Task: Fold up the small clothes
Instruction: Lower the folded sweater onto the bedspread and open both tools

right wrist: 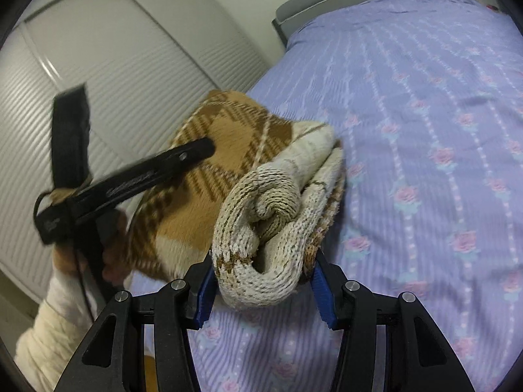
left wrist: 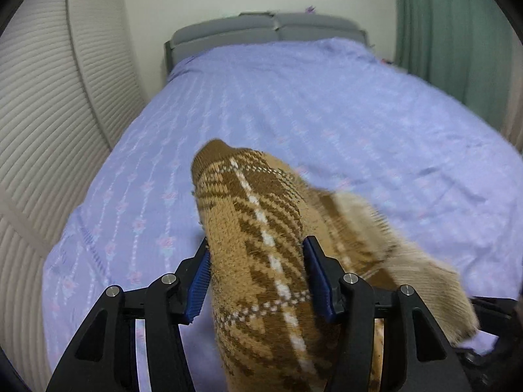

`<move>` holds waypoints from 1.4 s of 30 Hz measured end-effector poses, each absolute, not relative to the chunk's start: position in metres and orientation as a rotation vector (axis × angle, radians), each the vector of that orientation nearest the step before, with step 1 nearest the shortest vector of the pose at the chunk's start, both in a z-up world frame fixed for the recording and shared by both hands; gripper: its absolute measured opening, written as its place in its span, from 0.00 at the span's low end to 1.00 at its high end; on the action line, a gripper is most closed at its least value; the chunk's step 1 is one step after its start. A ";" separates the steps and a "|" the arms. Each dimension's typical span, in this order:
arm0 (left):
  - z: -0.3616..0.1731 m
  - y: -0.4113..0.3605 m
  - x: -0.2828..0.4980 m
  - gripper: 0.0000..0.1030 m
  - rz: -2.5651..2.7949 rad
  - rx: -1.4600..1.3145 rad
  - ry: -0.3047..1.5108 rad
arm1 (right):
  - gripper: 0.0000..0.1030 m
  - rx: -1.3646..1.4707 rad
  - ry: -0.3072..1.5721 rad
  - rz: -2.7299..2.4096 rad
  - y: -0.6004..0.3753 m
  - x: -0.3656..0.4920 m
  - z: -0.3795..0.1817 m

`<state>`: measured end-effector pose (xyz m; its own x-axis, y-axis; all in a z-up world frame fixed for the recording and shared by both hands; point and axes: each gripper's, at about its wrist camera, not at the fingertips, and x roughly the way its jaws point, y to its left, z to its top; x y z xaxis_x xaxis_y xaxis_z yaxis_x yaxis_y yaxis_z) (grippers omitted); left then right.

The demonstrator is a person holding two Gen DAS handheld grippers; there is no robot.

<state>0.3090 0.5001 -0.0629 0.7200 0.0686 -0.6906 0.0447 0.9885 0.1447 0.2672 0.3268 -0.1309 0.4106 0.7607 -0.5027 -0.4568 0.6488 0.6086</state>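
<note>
We are carrying the brown plaid knit garment over the lilac bedspread, one bunch of it in each tool. Our left gripper is pinching a thick roll of the patterned side between its blue pads, and our right gripper is squeezing a rolled wad of the cream inner face, jaws half spread around the bulk in both cases.

Here is the worry: both grips are sitting on fat, springy rolls rather than on flat edges, so we are risking the knit slipping out, or the roll unwinding as we are lowering it. The loose ribbed hem is trailing to the right in the left view, and it is likely to land creased under the rest. We are also working close together, so the tools could be knocking into one another.

What we are not seeing: the garment's full outline, its sleeves or neck, and whether any part is already touching the bed. The hem is blurring badly. In the right view the left tool is smearing too, and the sleeve and hand behind it are partly cut off.
</note>
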 end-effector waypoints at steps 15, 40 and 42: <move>-0.080 0.525 0.194 0.48 0.163 0.112 0.646 | 0.59 0.486 0.920 0.882 0.320 0.265 -0.154; -0.082 0.449 0.137 0.62 0.291 0.068 0.710 | 0.66 0.370 0.920 0.818 0.284 0.263 -0.171; -0.079 0.438 0.135 0.62 0.305 0.069 0.721 | 0.67 0.344 0.903 0.803 0.271 0.249 -0.161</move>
<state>0.1345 0.4379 -0.0787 0.7088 0.2983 -0.6393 -0.2508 0.9535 0.1670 0.2486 0.2705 -0.1614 0.3611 0.7436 -0.5627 -0.4714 0.6662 0.5779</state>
